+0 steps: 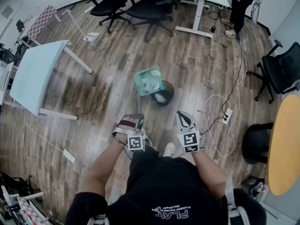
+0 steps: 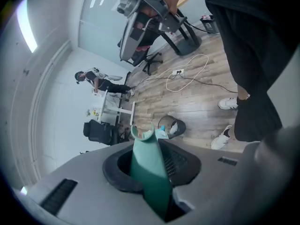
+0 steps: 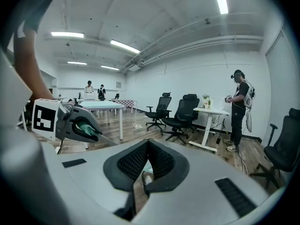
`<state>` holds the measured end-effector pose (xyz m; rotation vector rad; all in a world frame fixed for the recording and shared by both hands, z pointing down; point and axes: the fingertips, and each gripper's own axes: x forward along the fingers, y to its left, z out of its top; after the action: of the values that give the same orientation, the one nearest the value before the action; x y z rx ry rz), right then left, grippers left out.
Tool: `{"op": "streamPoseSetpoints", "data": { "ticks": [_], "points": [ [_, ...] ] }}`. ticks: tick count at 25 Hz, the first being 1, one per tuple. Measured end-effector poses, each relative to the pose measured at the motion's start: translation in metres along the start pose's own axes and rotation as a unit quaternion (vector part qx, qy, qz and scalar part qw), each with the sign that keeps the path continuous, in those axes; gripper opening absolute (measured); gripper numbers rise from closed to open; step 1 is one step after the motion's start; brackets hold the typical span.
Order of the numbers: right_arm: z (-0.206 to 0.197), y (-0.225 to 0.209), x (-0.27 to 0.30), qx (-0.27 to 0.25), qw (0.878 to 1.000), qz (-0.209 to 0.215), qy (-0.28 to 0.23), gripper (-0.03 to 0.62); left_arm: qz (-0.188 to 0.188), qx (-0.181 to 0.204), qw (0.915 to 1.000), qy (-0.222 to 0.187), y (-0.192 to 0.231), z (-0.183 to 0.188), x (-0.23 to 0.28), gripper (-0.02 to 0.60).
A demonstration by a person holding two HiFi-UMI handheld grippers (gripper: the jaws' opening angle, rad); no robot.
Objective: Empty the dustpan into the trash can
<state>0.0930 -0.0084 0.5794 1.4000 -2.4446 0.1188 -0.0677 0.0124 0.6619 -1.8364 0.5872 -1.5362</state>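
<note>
Left gripper [image 1: 132, 122] is clamped on the green handle [image 2: 149, 172] of the dustpan [image 1: 147, 80]; the left gripper view shows the pads pressing it from both sides, with the handle running away from the jaws toward the pan. Right gripper [image 1: 184, 121] has its jaws together on nothing and hangs beside the left one, near the person's body.

Dustpan sits at the far end of its long thin shaft, well out from the left gripper and a little to the right. It is tipped up over the far-left rim of the trash can [image 1: 172, 93]. The can stands on the wood floor [image 1: 197, 64], farther out than both grippers and roughly between them left to right. Pale scraps show in the can, and something whitish is in or just below the pan (too small to tell which).

Handling, as a judgement: the pan looks like thin moulded plastic, so light and stiff, not fragile. The long shaft makes it a lever, so a small wrist roll swings the pan a lot. The handle looks smooth and rounded, so it may twist in the pads. The best hold is the one in use, the thick green grip at the near end and not the thin shaft. The loose scraps look very light and may drift past the rim.
</note>
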Motion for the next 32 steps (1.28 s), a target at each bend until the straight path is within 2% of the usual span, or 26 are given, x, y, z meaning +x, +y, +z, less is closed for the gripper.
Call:
{"op": "streamPoseSetpoints", "data": {
  "ticks": [3,12,16,18,20,21,24,25,27,29,31,32],
  "points": [
    [-0.002,-0.002,-0.001,0.002,1.0,-0.001,0.001,0.015,0.014,0.043,0.999,0.004,0.008,0.004,0.001,0.104],
    [-0.004,-0.004,-0.002,0.008,1.0,0.0,0.001,0.015,-0.03,0.08,0.996,0.027,-0.021,-0.003,0.011,0.098],
    [-0.004,-0.005,-0.001,0.009,1.0,0.001,-0.002,0.015,-0.005,0.105,0.9939,0.034,-0.017,0.002,0.012,0.098],
    [-0.004,-0.006,-0.002,0.008,1.0,0.001,-0.003,0.015,-0.029,0.12,0.9915,0.041,-0.025,0.002,0.013,0.098],
    [-0.004,-0.005,-0.002,0.009,1.0,0.002,-0.003,0.015,-0.038,0.131,0.9898,0.04,-0.03,0.003,0.015,0.098],
    [-0.003,-0.004,-0.001,0.009,1.0,0.002,-0.003,0.015,-0.032,0.13,0.9905,0.03,-0.03,0.007,0.015,0.098],
    [0.0,-0.005,0.001,0.008,1.0,0.002,-0.005,0.015,0.004,0.07,0.997,-0.033,-0.022,0.033,0.016,0.098],
    [0.0,-0.005,0.001,0.008,1.0,0.003,-0.006,0.015,0.011,0.075,0.9964,-0.038,-0.021,0.036,0.016,0.098],
    [0.002,-0.004,0.002,0.009,1.0,0.004,-0.008,0.015,-0.008,0.135,0.9908,-0.008,-0.026,0.026,0.016,0.098],
    [0.002,-0.004,0.002,0.008,1.0,0.004,-0.009,0.015,-0.044,0.21,0.9761,0.033,-0.039,0.01,0.017,0.098],
    [0.002,-0.004,0.002,0.007,1.0,0.004,-0.008,0.015,-0.065,0.255,0.9635,0.05,-0.053,0.003,0.021,0.098],
    [0.002,-0.004,0.001,0.007,1.0,0.004,-0.008,0.015,-0.069,0.266,0.9603,0.05,-0.056,0.003,0.022,0.098]
  ]
}}
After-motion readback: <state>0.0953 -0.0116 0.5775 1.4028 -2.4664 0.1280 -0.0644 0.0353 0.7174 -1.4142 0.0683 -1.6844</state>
